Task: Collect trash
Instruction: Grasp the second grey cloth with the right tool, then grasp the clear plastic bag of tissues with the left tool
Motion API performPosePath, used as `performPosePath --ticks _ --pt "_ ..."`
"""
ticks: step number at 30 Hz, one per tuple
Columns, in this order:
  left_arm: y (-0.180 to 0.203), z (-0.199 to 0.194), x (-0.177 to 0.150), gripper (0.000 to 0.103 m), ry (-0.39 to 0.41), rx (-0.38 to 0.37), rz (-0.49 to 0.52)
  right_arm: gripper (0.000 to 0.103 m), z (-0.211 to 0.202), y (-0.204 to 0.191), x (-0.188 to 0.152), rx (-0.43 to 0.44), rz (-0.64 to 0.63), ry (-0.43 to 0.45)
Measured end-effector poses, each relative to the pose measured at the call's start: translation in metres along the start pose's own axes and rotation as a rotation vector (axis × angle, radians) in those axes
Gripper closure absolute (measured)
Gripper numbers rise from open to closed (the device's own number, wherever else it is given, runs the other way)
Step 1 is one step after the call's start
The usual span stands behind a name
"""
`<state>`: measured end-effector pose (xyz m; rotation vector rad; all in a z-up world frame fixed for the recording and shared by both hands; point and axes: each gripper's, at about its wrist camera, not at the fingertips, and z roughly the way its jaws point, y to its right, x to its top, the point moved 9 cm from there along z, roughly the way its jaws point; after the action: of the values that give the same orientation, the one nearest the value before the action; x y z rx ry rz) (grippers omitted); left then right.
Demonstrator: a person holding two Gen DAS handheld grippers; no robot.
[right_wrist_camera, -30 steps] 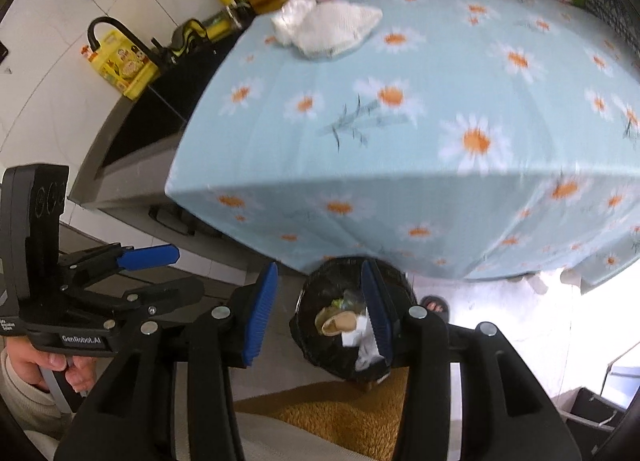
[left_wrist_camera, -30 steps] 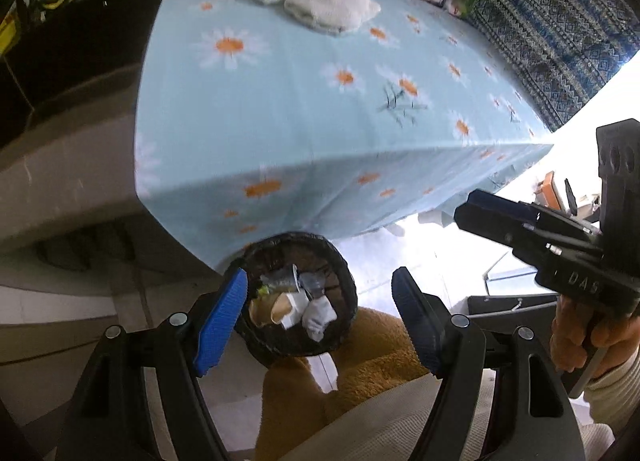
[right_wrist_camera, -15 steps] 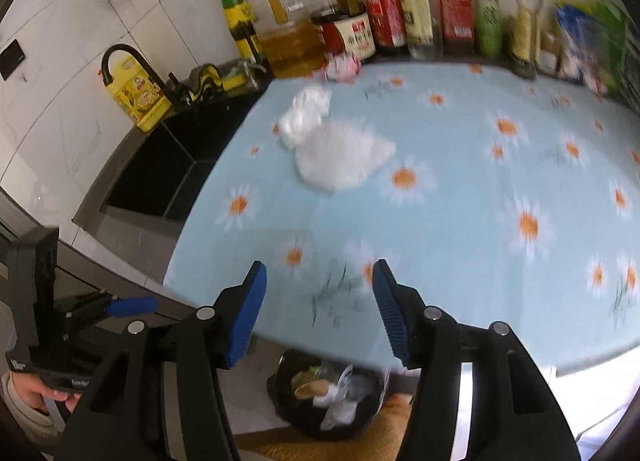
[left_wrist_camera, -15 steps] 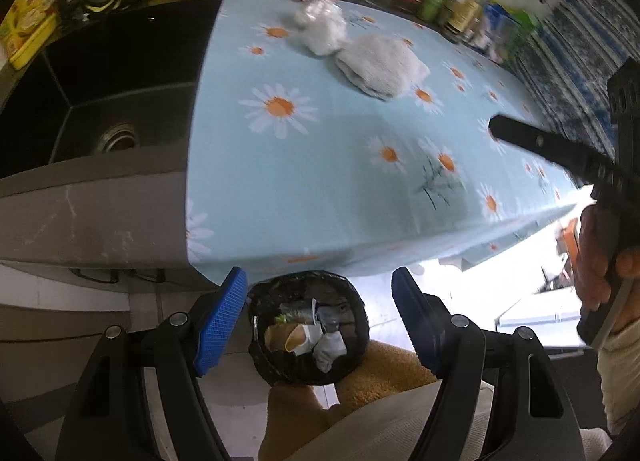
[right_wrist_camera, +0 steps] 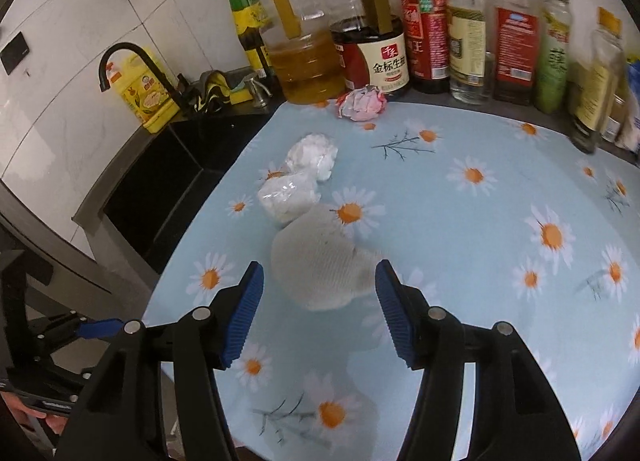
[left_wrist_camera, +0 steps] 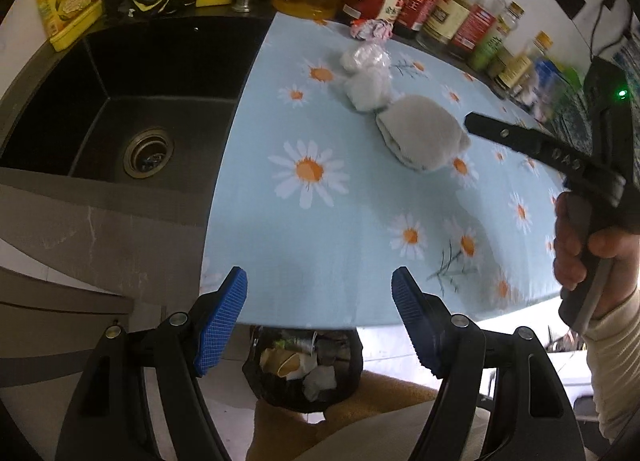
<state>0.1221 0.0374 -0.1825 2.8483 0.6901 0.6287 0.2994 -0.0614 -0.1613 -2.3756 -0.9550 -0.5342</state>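
Observation:
On the daisy-print tablecloth (right_wrist_camera: pixel 480 221) lie a grey-white cloth wad (right_wrist_camera: pixel 324 265), two crumpled white wrappers (right_wrist_camera: pixel 294 185) behind it, and a pink-and-white crumpled paper (right_wrist_camera: pixel 362 103) near the bottles. My right gripper (right_wrist_camera: pixel 319 307) hovers open just in front of the cloth wad, nothing between its blue pads. My left gripper (left_wrist_camera: pixel 319 321) is open and empty over the table's near edge. Below that edge stands a black bin (left_wrist_camera: pixel 304 365) with paper scraps inside. The left wrist view shows the same cloth wad (left_wrist_camera: pixel 420 137), wrappers (left_wrist_camera: pixel 366 77) and the right gripper's body held by a hand (left_wrist_camera: pixel 580 245).
A black sink (left_wrist_camera: pixel 132 109) with a drain lies left of the table. Several sauce and oil bottles (right_wrist_camera: pixel 432 21) line the back wall. A yellow detergent jug (right_wrist_camera: pixel 146 99), a black tap and a sponge stand by the sink. A tan cushion (left_wrist_camera: pixel 360 421) sits under the bin.
Both grippers rose from the bin toward the tabletop. The right gripper moved forward over the cloth to the wad, and its jaws widened. The bin slid to the bottom of the views.

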Motion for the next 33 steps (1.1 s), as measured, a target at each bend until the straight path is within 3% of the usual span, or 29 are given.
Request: performPosePath --ticks 12,21,33 --pt "0.023 0.014 0.027 0.03 -0.01 0.077 -0.026 0.045 0.048 0.018 0.006 0.091 -0.03 -0.081" --pt "0.031 0.027 0.036 0.03 -0.026 0.101 -0.064 0.081 0.048 0.016 0.005 0.181 -0.087 -0.095" --pt "0.052 0.045 0.064 0.03 -0.03 0.13 -0.044 0.085 0.011 0.046 0.021 0.214 -0.052 -0.035"
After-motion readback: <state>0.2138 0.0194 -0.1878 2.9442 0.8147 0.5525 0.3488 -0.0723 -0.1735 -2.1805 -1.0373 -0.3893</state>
